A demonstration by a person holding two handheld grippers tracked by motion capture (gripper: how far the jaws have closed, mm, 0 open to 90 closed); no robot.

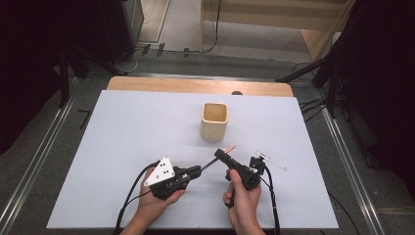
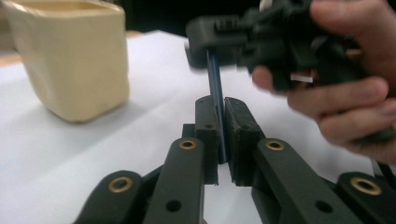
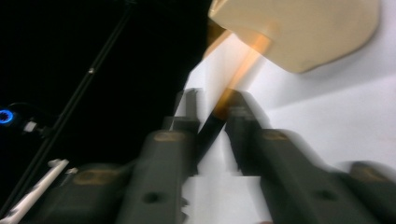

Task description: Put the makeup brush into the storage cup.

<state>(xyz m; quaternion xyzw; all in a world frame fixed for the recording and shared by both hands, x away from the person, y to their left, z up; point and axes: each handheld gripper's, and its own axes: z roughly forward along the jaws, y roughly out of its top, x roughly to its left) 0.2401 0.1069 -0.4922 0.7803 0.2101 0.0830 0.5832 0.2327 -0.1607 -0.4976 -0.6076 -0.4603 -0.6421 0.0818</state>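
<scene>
A thin dark pencil (image 1: 211, 163) with an orange end (image 1: 230, 148) spans between both grippers above the white table (image 1: 122, 147). My left gripper (image 1: 196, 171) is shut on its lower part; in the left gripper view the jaws clamp the dark shaft (image 2: 215, 81). My right gripper (image 1: 221, 154) closes around the upper part, and the orange end (image 3: 240, 70) sticks out past the blurred jaws toward the cup. The beige square cup (image 1: 214, 121) stands upright just beyond, also seen as the cup (image 2: 70, 60) and the cup (image 3: 299, 28).
White sheet covers the table; a bare wooden strip (image 1: 195, 86) runs along its far edge. Open room lies left and right of the cup. Cables (image 1: 128, 196) trail from both grippers toward the near edge. Dark stands and floor rails flank the table.
</scene>
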